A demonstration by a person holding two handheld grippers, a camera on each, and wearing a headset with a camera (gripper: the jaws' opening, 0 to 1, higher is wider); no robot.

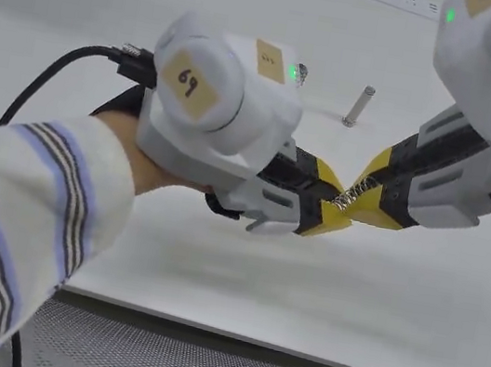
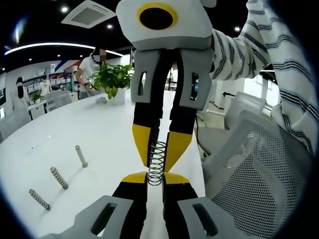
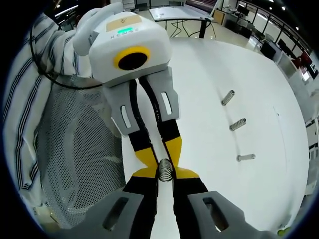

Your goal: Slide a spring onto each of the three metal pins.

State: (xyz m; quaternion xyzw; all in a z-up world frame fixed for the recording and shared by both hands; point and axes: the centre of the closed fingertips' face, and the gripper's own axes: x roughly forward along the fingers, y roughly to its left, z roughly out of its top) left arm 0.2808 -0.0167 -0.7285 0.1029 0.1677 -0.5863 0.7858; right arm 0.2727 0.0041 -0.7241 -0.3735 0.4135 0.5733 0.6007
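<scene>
My left hand-held gripper [image 2: 156,180] and right hand-held gripper [image 3: 166,175] meet tip to tip above the worktop [image 1: 238,286]. Both are narrowed onto one spring [image 1: 349,198], each pinching an end.

Risk: if either lets go before the other grips firmly, or if the two pull out of line, the spring can bend, flick free and roll off the near worktop edge.

The pins stand ahead of the left hand-held gripper, well apart from it. The nearest pin [image 2: 39,199] and the middle pin [image 2: 59,178] carry springs. The bare pin [image 2: 80,156], farthest off, remains to be loaded.
</scene>
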